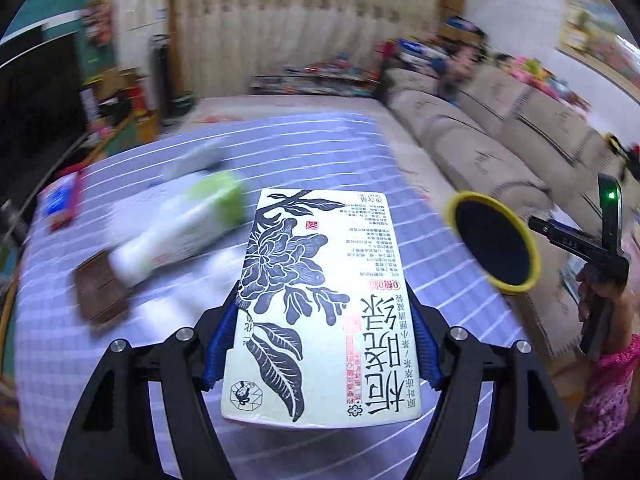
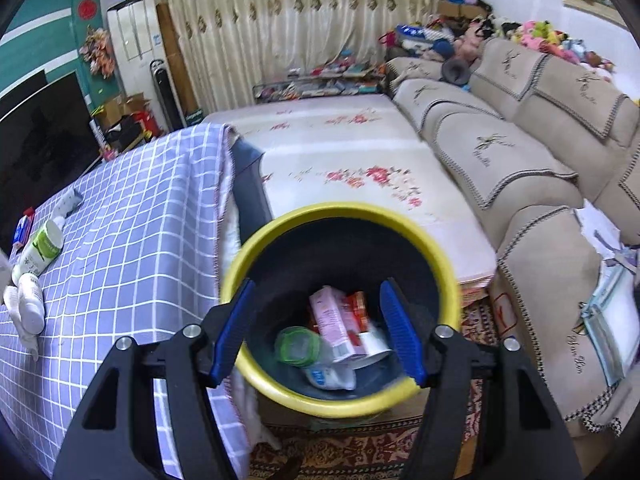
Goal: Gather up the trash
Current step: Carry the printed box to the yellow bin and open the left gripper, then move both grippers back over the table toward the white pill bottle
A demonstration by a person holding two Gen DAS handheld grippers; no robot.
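The left gripper (image 1: 324,340) is clenched on a white tea carton (image 1: 320,312) printed with a black flower and Chinese characters, its blue pads (image 1: 222,344) pressed against the carton's long sides. The carton lies roughly level, lengthwise along the fingers, held above the bench (image 1: 320,152) with its blue-and-white checked cloth. Blurred on the cloth to the left lie a white bottle with a green label (image 1: 180,224), a brown flat piece (image 1: 100,292) touching its near end, and a red-and-blue packet (image 1: 60,204) near the far left edge.

To the right of the carton, off the bench edge, the yellow-rimmed trash bin (image 1: 494,240) is tilted with its mouth toward the left camera, carried by the right gripper's black frame, with the person's hand (image 1: 600,292) on the handle below it.

In the right wrist view, the right gripper (image 2: 316,328) spans the yellow-rimmed trash bin (image 2: 256,368); whether its pads actually press the rim I cannot tell. Inside the bin lie a pink carton (image 2: 336,324), a red packet (image 2: 358,308), a green-lidded container (image 2: 296,344) and a crumpled clear bottle (image 2: 328,376). The bin sits beside the bench corner, with a beige sofa (image 2: 520,152) on the right.
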